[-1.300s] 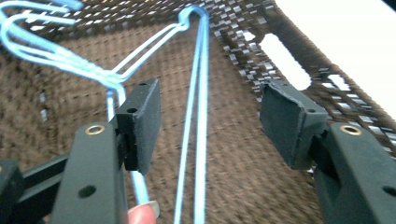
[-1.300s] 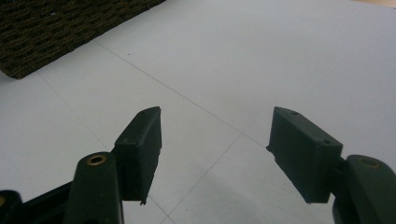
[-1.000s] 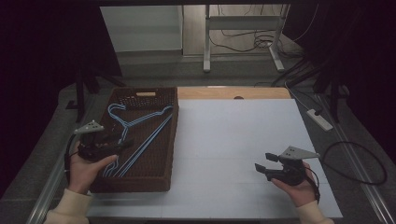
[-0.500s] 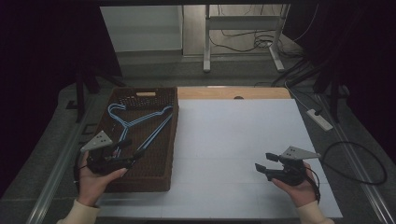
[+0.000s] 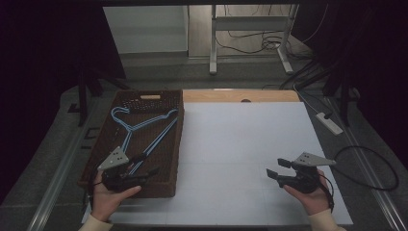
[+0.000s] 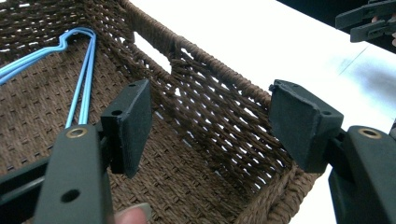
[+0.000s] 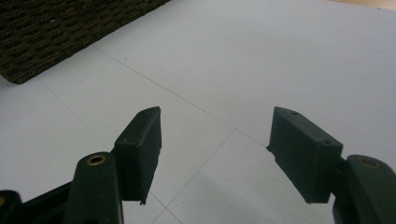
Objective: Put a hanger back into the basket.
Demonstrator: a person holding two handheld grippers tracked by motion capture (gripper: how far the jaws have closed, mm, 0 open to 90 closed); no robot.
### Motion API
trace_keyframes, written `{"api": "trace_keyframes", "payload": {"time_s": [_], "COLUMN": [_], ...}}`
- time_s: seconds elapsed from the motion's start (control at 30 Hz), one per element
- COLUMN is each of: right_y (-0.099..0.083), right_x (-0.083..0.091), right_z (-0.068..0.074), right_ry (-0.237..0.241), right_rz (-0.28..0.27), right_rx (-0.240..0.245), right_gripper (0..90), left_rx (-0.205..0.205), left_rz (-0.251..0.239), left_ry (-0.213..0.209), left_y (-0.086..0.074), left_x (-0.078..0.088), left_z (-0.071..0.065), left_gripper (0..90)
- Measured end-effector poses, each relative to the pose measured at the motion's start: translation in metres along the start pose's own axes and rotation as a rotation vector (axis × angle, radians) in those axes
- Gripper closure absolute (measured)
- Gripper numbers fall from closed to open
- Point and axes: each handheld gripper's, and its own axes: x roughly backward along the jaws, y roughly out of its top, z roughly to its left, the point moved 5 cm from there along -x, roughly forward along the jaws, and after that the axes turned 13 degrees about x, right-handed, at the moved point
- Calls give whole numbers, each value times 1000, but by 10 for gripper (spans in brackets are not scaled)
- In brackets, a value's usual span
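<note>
Since the earlier frames, left gripper (image 5: 144, 175) has drawn back toward the person to the basket's (image 5: 169, 144) near end, about 7 o'clock on the table (image 5: 240, 144); its jaws have just been opening and now stand released, nothing between them. Blue hangers (image 5: 144, 126) lie on the basket floor beyond it, toward 11 o'clock, apart from the jaws. Right gripper (image 5: 278, 168) rests at 5 o'clock, released and empty. Open white surface spans between basket wall and right gripper.
</note>
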Motion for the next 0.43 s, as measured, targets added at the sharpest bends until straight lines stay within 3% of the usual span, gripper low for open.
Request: {"api": "trace_keyframes", "payload": {"time_s": [0.43], "right_y": [-1], "right_x": [-1], "right_z": [0], "right_ry": [5], "right_rz": [8], "right_rx": [15], "right_gripper": [350], "left_rx": [-2], "left_rz": [-9], "left_ry": [6], "left_y": [2], "left_x": [2], "left_z": [0], "left_gripper": [319]}}
